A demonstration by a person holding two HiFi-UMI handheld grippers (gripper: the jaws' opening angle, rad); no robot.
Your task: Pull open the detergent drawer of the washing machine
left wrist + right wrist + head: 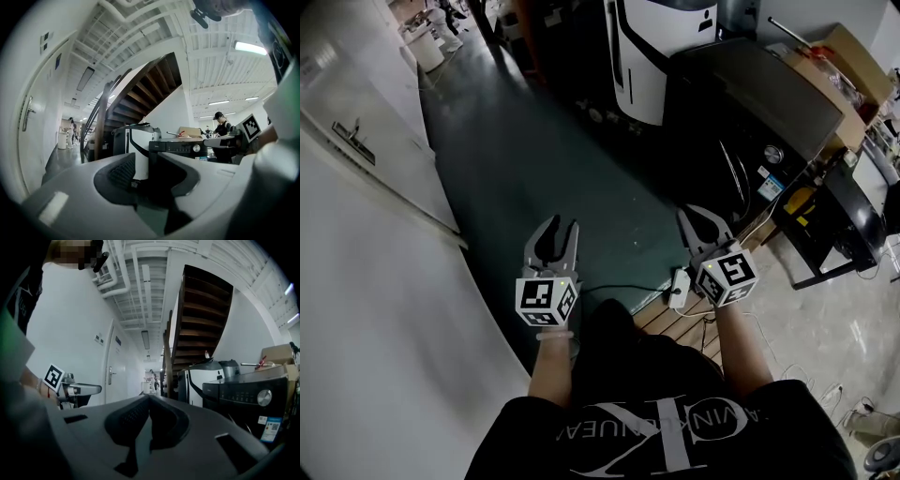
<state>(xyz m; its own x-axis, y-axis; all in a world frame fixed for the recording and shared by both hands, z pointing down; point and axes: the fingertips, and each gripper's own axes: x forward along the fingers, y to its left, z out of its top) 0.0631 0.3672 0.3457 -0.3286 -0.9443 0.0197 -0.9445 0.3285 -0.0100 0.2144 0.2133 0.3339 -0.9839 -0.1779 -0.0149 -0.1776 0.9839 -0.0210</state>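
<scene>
Head view, stance: the person stands on the dark floor (534, 159) with both grippers held out level at the bottom middle of the frame, well apart from the machine; I judge this a ready pose before any reach, with the task not yet begun
Head view, washing machine (750, 122): dark, in the upper right, just beside a white appliance (661, 56) at top centre; its knob (773, 154) shows on the front
Head view, detergent drawer: too small to pick out; nothing juts from the front, so I take it to be shut
Head view, left gripper (558, 230): lower left of centre, its jaws forked apart with only floor between them
Head view, right gripper (698, 225): lower right of centre and the nearer to the machine, so likely the one to make the pull; its jaws run together to a point
Left gripper view, jaws: a good way apart, though perhaps not at their widest; nothing is held or touched; the machine's panel shows beyond them, right of centre
Right gripper view, jaws: the tips meet at the frame's middle with nothing clasped; they would have to part before taking the drawer front
Right gripper view, machine: at the right edge, knob facing the camera, under the dark staircase (201, 333); no drawer stands out from it
</scene>
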